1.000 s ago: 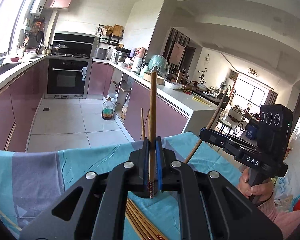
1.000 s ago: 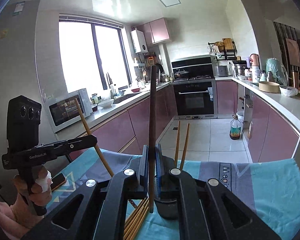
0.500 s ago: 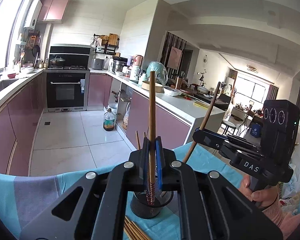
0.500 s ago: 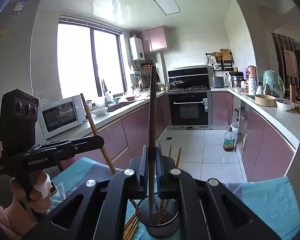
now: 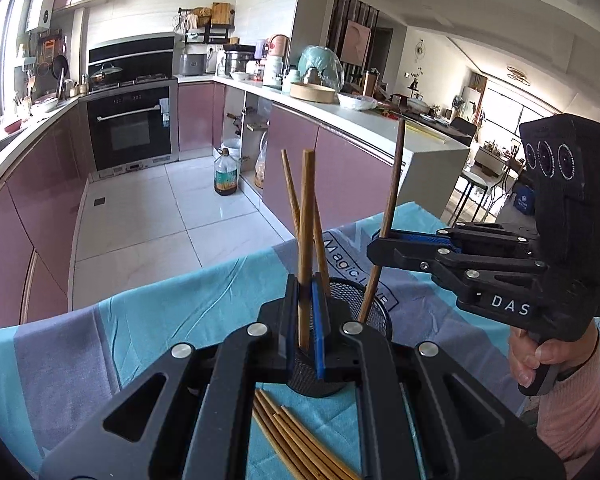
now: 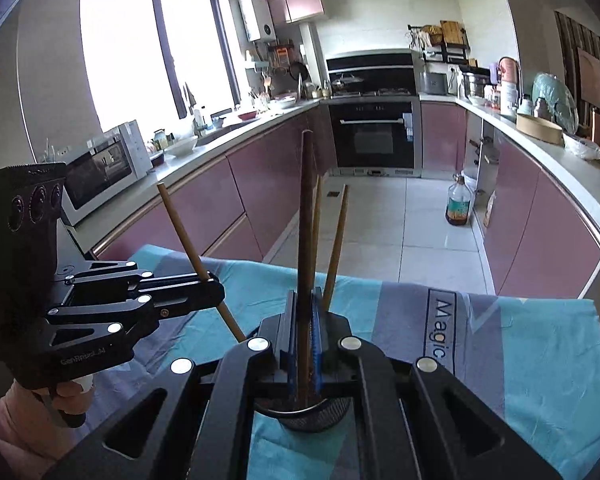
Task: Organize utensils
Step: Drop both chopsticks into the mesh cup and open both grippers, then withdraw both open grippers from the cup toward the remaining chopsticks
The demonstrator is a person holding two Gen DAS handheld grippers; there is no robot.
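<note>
Directly beneath my left claw stands the mesh holder on the cloth; loose chopsticks lie before it, my right claw right of it.

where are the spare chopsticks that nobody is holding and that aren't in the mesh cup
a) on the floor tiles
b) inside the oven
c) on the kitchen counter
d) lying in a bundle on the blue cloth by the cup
d: in the left wrist view the loose chopsticks lie flat on the blue cloth, just in front of the mesh cup.
</note>
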